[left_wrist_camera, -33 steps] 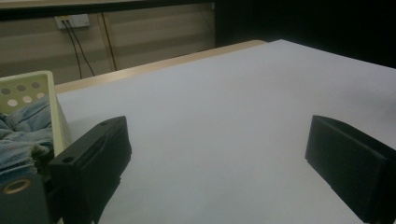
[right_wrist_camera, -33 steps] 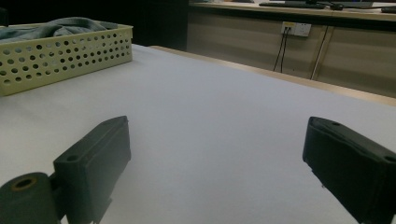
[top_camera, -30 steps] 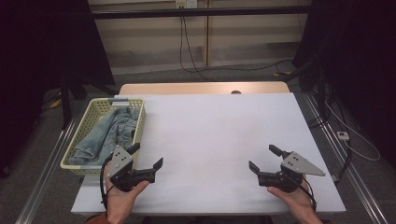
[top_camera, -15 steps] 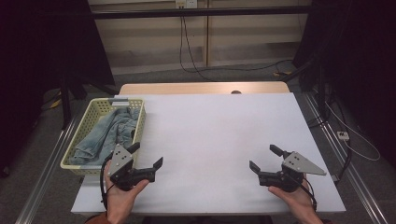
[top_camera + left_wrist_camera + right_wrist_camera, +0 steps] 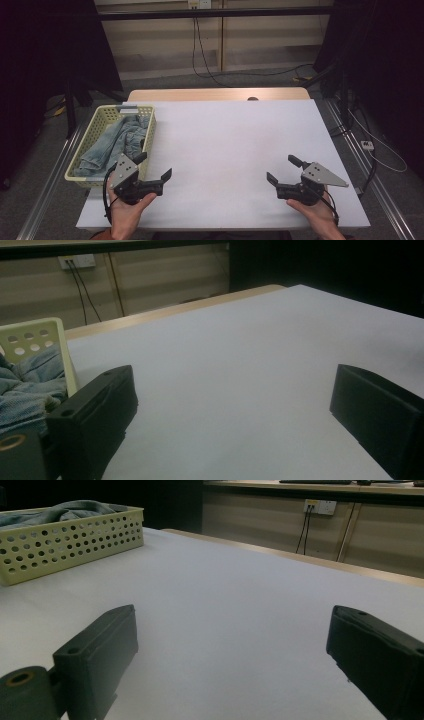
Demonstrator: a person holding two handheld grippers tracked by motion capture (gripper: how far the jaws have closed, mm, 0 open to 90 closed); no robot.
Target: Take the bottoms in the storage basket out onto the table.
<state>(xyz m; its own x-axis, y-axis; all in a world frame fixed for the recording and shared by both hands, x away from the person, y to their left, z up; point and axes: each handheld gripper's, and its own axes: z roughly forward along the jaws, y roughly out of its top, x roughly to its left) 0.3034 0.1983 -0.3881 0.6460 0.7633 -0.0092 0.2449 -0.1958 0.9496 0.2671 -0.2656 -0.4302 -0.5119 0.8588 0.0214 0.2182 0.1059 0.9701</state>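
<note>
1. While both pairs of tongs are hovering low over the near edge of the white paper-covered tabletop (image 5: 225, 150), the crumpled blue denim garment (image 5: 112, 142) is lying inside the pale yellow perforated plastic basket (image 5: 80, 161) at the tabletop's left edge.
2. Seen from the high view, the left tongs (image 5: 150, 175) are sitting just beside the basket's near right corner, so the denim is lying forward and to the left of them, close by.
3. Across the tabletop, the right tongs (image 5: 280, 172) are waiting near the near right corner, well apart from the basket, so the left hand (image 5: 127, 212) is plainly the nearer one.
4. The basket's long axis is running from the near edge towards the far edge, and the denim is stretching along it, with a fold draping over the right rim.
5. Both tongs are standing wide open and gripping nothing; in each gripper view, bare white tabletop is showing between the two black jaws.
6. In the left gripper view the basket's corner (image 5: 47, 340) and the denim (image 5: 25, 390) are showing just left of the left jaw.
7. Compared with the earlier high-view frames, nothing is noticeably differing: both hands, the basket and the denim are keeping the same places.
8. Judging from this, a short reach up and leftward over the rim by the left tongs is looking like the coming move.
</note>
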